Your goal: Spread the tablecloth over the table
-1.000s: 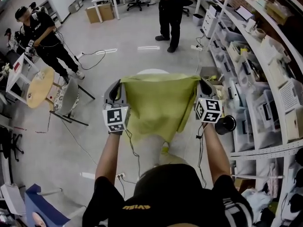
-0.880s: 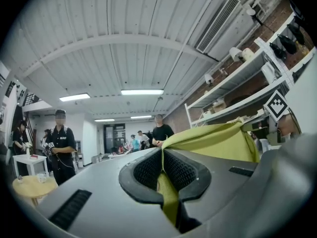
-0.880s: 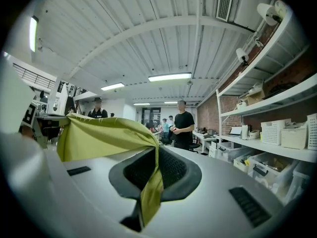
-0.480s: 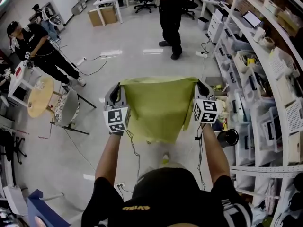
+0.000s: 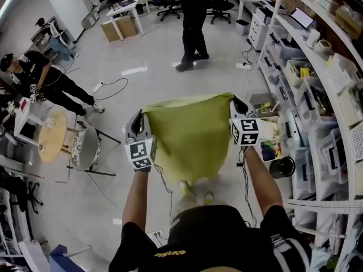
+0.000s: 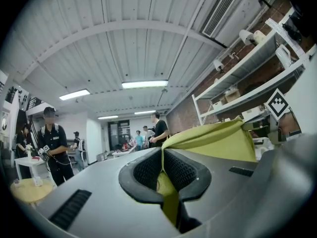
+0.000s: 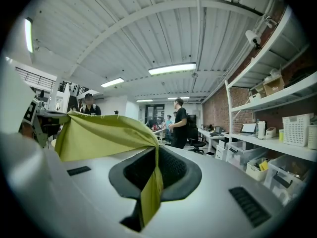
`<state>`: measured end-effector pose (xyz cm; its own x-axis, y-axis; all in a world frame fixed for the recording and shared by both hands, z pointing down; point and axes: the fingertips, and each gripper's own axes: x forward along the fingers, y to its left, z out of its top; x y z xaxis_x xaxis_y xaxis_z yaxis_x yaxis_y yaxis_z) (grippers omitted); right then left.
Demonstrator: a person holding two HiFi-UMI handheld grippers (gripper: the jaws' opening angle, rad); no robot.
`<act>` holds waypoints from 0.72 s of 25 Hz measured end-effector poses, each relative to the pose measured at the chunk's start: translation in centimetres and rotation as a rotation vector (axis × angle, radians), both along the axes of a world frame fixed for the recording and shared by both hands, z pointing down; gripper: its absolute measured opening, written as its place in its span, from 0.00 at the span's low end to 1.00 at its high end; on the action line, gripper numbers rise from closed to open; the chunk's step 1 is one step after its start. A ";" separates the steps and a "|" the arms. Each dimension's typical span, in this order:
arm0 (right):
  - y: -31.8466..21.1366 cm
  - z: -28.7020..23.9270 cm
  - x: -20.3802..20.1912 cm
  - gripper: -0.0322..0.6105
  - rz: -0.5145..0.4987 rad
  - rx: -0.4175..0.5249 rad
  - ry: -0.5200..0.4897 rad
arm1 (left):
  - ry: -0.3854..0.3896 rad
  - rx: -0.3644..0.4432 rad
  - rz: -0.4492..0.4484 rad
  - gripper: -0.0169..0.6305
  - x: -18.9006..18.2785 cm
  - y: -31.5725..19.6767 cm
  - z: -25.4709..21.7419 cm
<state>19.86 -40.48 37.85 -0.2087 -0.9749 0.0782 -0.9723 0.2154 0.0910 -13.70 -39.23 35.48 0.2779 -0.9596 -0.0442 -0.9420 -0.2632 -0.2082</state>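
An olive-green tablecloth [image 5: 191, 135] hangs stretched between my two grippers in the head view, its lower edge loose in front of my legs. My left gripper [image 5: 139, 119] is shut on the cloth's left top corner, and that pinched cloth [image 6: 166, 182] shows between its black pads [image 6: 143, 171]. My right gripper [image 5: 236, 103] is shut on the right top corner, with a strip of cloth [image 7: 151, 192] trapped in its jaws. Both grippers point level, out into the room. No table lies under the cloth in the head view.
White shelving [image 5: 317, 89] with bins and boxes runs along the right. A person in black [image 5: 193, 21] stands ahead; another [image 5: 48, 86] stands at the left by a small round wooden table [image 5: 52, 137] and a chair [image 5: 85, 147]. Cables [image 5: 116, 84] trail on the grey floor.
I have walked across the room with the cloth held up between both grippers. The white round surface below the cloth a second ago is gone from view; the standing person has stepped left.
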 end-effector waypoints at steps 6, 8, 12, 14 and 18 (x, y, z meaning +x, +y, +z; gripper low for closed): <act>-4.5 2.0 0.9 0.08 0.072 -0.019 -0.002 | 0.001 -0.004 0.053 0.06 0.8 -6.3 2.0; -5.9 2.0 0.0 0.08 0.103 -0.026 -0.007 | 0.012 -0.009 0.075 0.06 -0.1 -8.5 2.0; -9.0 1.6 -1.8 0.08 0.151 -0.032 0.046 | 0.026 -0.017 0.127 0.06 -1.8 -13.0 2.0; -10.4 1.8 -2.4 0.08 0.181 -0.038 0.069 | 0.030 -0.020 0.153 0.06 -2.3 -15.0 2.4; -13.5 2.8 -3.2 0.08 0.208 -0.057 0.081 | 0.024 -0.030 0.172 0.06 -3.1 -19.0 4.0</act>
